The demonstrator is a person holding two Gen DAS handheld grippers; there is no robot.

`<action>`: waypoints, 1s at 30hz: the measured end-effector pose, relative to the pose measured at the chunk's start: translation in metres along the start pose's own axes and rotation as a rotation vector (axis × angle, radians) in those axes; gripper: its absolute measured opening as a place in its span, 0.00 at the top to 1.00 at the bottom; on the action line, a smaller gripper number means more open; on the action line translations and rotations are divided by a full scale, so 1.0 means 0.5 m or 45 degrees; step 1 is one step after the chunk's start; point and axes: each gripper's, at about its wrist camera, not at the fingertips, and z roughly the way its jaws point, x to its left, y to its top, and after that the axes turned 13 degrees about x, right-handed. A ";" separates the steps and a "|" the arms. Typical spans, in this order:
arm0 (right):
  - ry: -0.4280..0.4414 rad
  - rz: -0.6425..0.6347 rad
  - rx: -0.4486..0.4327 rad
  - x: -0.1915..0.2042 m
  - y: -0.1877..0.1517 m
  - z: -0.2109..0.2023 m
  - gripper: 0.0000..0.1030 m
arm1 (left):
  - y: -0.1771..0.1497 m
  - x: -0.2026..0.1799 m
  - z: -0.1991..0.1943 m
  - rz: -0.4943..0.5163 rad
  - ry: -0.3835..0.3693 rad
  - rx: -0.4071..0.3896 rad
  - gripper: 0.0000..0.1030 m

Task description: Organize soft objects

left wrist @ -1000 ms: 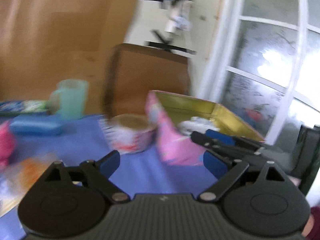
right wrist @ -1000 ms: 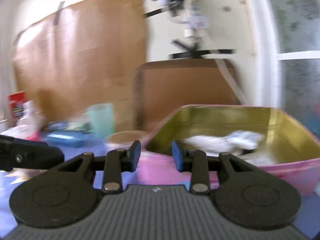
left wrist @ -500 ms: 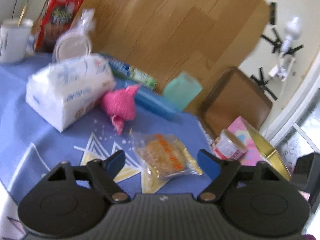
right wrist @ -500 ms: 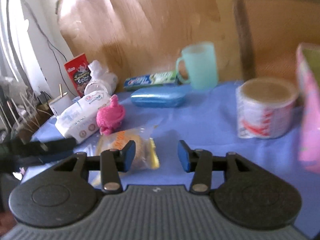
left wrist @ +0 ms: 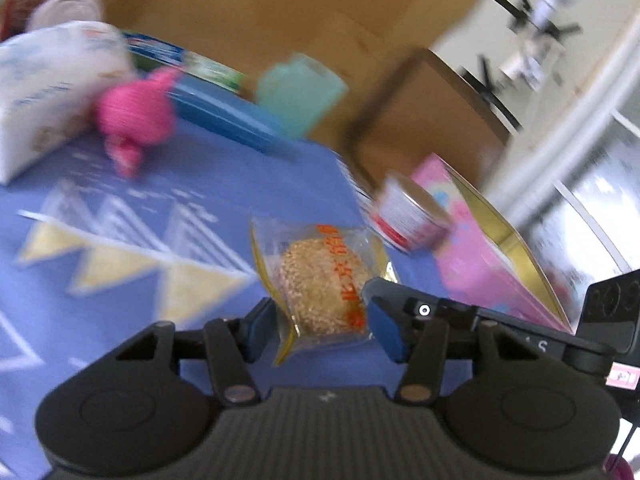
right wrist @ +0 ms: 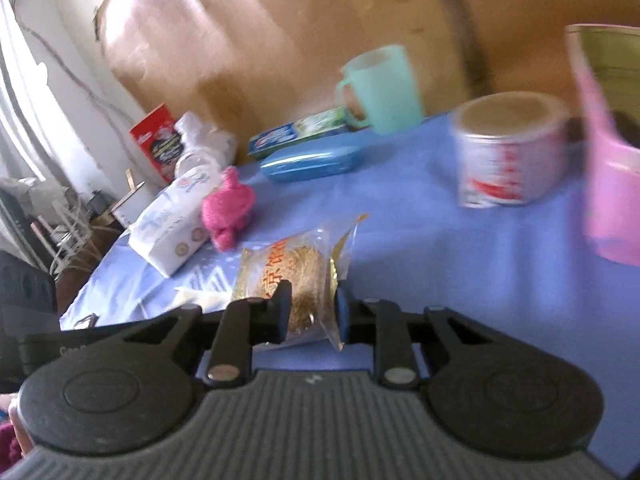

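A clear bag with a round sesame cake (left wrist: 320,280) lies on the blue tablecloth (right wrist: 460,264). My left gripper (left wrist: 322,330) is low over the cloth with the bag's near end between its blue pads. Its jaws are closing and both pads touch the bag's sides. My right gripper (right wrist: 312,314) comes in from the right onto the same bag (right wrist: 296,272). Its jaws are closing too and pinch the bag's near edge. A pink knitted toy (left wrist: 136,120) (right wrist: 228,208) lies further back beside a tissue pack (right wrist: 172,224). The pink tin box (left wrist: 492,256) with a gold inside stands at the right.
A red and white can (right wrist: 508,156) stands between the bag and the pink box (right wrist: 612,184). At the back are a teal mug (right wrist: 384,88), a blue case (right wrist: 310,162), a toothpaste box (right wrist: 296,134) and a red carton (right wrist: 156,140). Brown board stands behind the table.
Both views swung left from the pink box across the table and dropped to the cake bag. Both pairs of jaws narrowed from wide apart onto the bag.
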 end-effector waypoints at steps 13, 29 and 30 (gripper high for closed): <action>-0.220 0.136 -0.427 -0.085 -0.051 -0.194 0.78 | 0.040 -0.267 0.062 0.350 -0.128 0.031 0.50; -0.431 0.353 -0.695 -0.295 -0.017 -0.305 0.76 | 0.130 -0.504 0.267 0.571 -0.126 0.100 0.47; -0.529 0.343 -0.702 -0.301 -0.016 -0.300 0.75 | 0.129 -0.508 0.280 0.577 -0.101 0.108 0.47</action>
